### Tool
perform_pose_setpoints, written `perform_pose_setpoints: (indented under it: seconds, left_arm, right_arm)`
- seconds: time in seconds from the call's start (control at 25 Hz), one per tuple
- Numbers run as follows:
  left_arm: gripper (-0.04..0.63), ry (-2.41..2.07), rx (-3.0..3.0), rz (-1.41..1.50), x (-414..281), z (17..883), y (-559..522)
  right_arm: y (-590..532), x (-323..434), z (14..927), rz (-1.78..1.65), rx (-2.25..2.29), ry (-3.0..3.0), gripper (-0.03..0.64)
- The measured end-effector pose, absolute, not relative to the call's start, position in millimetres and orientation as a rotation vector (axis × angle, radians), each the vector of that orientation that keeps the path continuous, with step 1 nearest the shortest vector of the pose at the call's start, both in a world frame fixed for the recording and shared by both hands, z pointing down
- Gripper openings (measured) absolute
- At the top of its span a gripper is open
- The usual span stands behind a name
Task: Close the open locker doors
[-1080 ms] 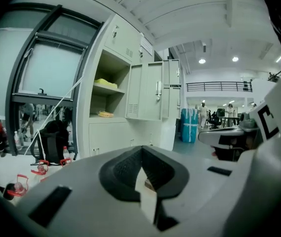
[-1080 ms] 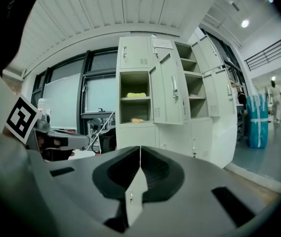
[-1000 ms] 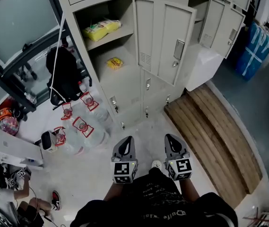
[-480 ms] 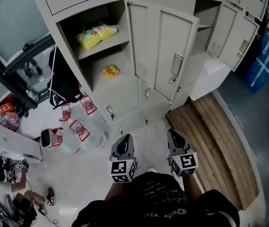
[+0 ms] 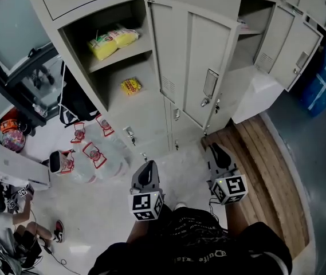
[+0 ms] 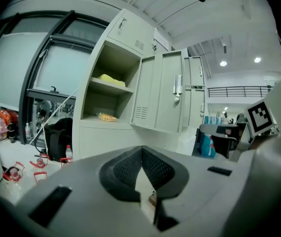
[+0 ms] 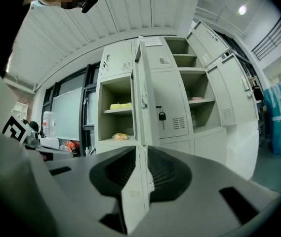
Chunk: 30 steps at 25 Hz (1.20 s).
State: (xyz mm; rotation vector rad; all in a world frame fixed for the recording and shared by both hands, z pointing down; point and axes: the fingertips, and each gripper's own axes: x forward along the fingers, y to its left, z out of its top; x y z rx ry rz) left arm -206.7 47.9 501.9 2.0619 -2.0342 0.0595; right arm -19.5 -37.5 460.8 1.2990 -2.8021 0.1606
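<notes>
The grey lockers fill the top of the head view. One tall door (image 5: 194, 67) stands open in the middle, beside an open compartment holding yellow packets (image 5: 112, 42) and a snack bag (image 5: 130, 86). A second open door (image 5: 297, 44) hangs at the far right. My left gripper (image 5: 146, 173) is held low in front of the lockers, well short of them, its tips together (image 6: 141, 149). My right gripper (image 5: 219, 156) points at the middle door's edge (image 7: 139, 83). Its jaws (image 7: 141, 149) have just been opening to a narrow gap, and nothing is between them.
Water jugs with red handles (image 5: 94, 153) and a black backpack (image 5: 77, 105) lie on the floor at the left. Wooden planks (image 5: 266, 171) run along the right. A white box (image 5: 16, 168) and a seated person (image 5: 2, 211) are at the lower left.
I have moved closer to the lockers, which now look larger. Both grippers have gone forward, and the right one has shifted to the right, over the end of the planks.
</notes>
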Motion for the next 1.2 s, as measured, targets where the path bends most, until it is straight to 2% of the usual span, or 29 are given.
perform_pose_setpoints:
  seconds: [0.08, 0.32, 0.84, 0.96, 1.2]
  left_arm:
    - [0.008, -2.047, 2.04, 0.059, -211, 504, 49]
    - [0.008, -2.081, 1.996, 0.064, -227, 505, 50]
    - [0.008, -2.107, 1.976, 0.102, -255, 506, 54]
    - [0.008, -2.119, 1.953, 0.097, -263, 507, 57]
    - [0.007, -2.134, 1.927, 0.099, -275, 510, 61]
  right_arm:
    - [-49, -20, 451, 0.156, 1.274, -2.831, 0.102]
    - [-85, -26, 422, 0.064, 1.252, -2.859, 0.11]
    - [-126, -47, 419, 0.007, 1.215, -2.786, 0.123]
    - [-124, -49, 418, -0.032, 1.23, -2.774, 0.092]
    - [-118, -55, 416, -0.008, 1.207, -2.815, 0.089]
